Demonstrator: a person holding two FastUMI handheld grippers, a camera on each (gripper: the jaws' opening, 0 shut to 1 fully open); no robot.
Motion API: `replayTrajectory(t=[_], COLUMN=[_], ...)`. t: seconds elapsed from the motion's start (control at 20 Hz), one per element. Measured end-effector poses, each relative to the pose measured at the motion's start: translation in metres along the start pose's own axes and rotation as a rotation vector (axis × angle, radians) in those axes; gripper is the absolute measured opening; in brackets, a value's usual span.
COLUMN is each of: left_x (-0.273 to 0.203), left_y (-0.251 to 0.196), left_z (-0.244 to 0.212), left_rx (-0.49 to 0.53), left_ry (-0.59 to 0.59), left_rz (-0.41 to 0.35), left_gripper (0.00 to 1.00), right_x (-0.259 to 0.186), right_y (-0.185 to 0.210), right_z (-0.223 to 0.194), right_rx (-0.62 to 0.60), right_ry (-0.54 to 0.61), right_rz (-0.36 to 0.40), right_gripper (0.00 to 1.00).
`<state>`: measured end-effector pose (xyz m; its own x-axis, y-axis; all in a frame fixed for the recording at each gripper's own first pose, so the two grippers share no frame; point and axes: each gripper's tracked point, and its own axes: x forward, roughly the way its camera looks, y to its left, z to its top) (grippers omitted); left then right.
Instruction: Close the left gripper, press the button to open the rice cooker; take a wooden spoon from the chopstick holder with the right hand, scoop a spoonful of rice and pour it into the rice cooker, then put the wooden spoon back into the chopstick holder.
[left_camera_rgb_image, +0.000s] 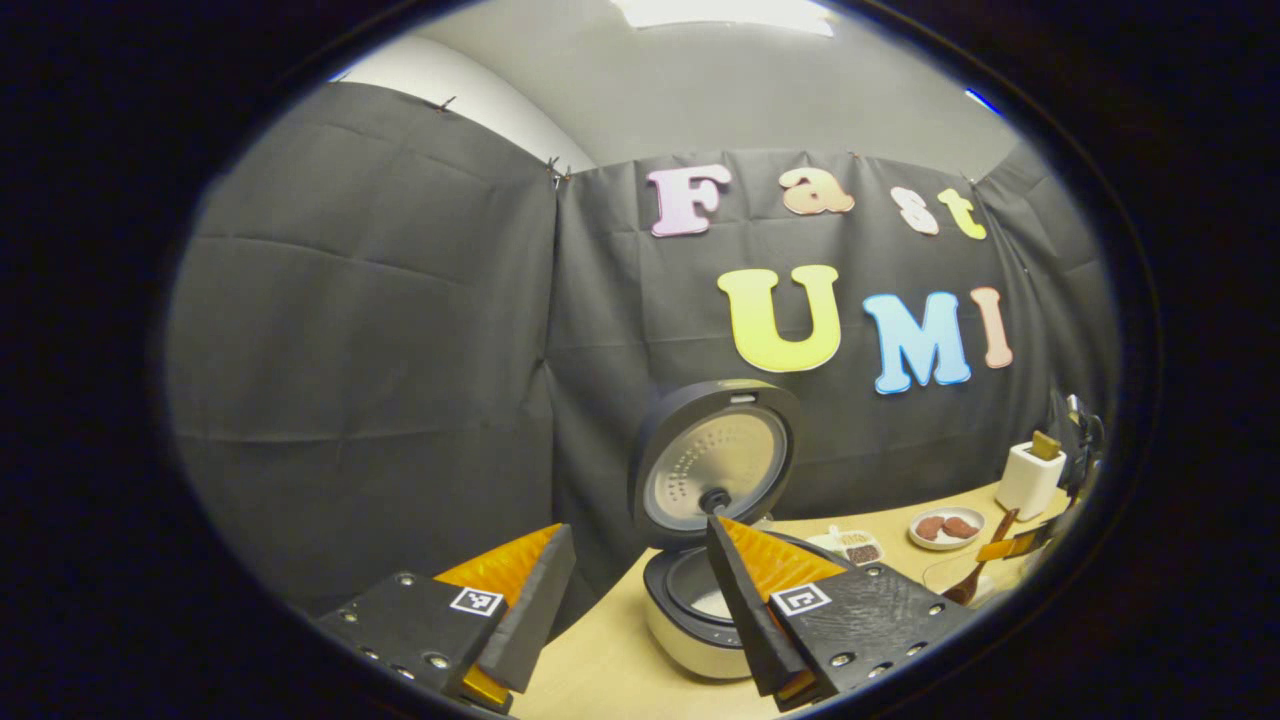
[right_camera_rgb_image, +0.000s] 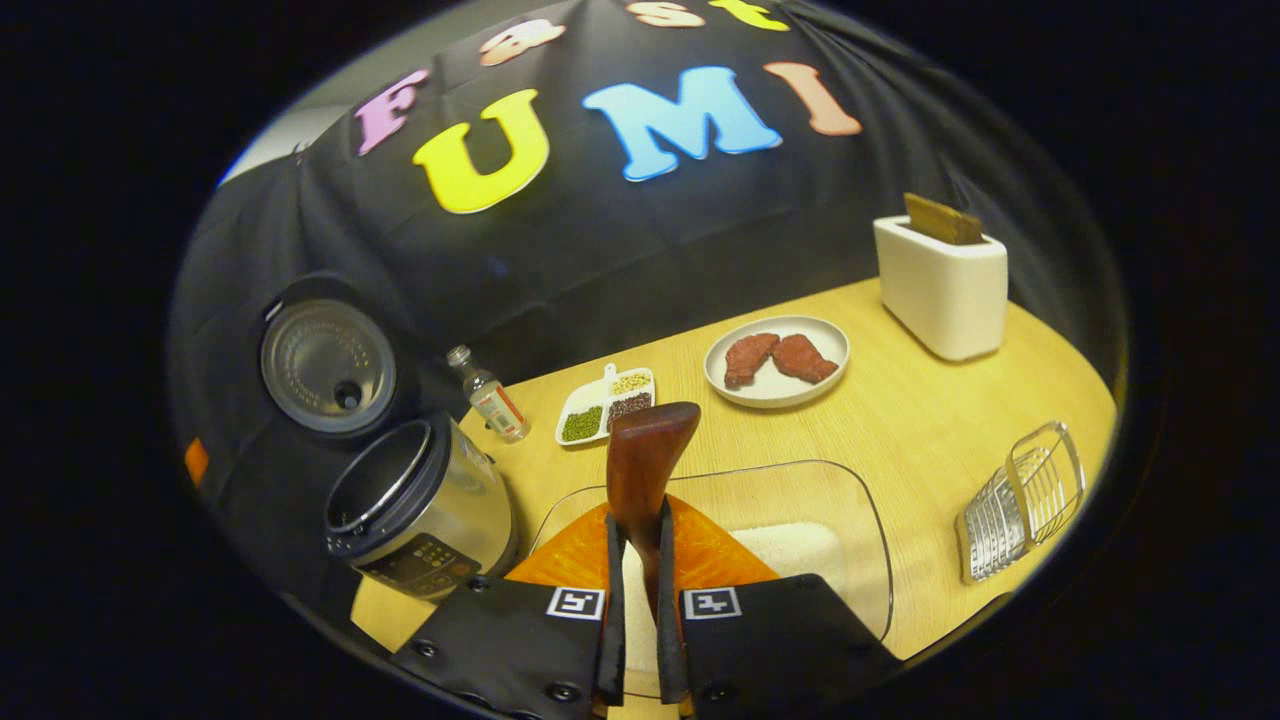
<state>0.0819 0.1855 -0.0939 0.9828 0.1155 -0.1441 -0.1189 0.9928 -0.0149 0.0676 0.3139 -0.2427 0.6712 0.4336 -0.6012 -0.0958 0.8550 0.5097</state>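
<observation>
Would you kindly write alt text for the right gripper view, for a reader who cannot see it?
The right gripper is shut on a wooden spoon above a glass dish holding rice. At left the rice cooker stands with its lid up; behind are a bottle, a plate of meat and a white holder.

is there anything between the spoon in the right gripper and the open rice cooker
Nothing visible blocks it. The right gripper holds the wooden spoon over the glass rice dish; the rice cooker stands beside it, lid raised, pot open.
</observation>
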Motion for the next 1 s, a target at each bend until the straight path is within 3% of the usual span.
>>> replayTrajectory(t=[0.15,0.3,0.65,1.0], left_x=[-0.002,-0.004,-0.007,-0.017], left_y=[-0.003,-0.009,-0.023,-0.007], left_z=[0.007,0.012,0.021,0.016], left_rx=[0.007,0.008,0.02,0.008], left_ry=[-0.011,-0.018,-0.037,-0.027], left_rz=[-0.005,-0.012,-0.026,0.0], left_gripper=[0.8,0.8,0.8,0.8], right_x=[-0.001,-0.007,-0.022,-0.026], right_y=[-0.019,-0.032,-0.014,0.044], right_z=[0.006,0.017,0.052,0.085], right_rx=[0.235,0.369,0.542,0.585], right_ry=[0.03,0.016,-0.006,0.0], right_rz=[0.03,0.055,0.181,0.32], right_gripper=[0.14,0.14,0.15,0.11])
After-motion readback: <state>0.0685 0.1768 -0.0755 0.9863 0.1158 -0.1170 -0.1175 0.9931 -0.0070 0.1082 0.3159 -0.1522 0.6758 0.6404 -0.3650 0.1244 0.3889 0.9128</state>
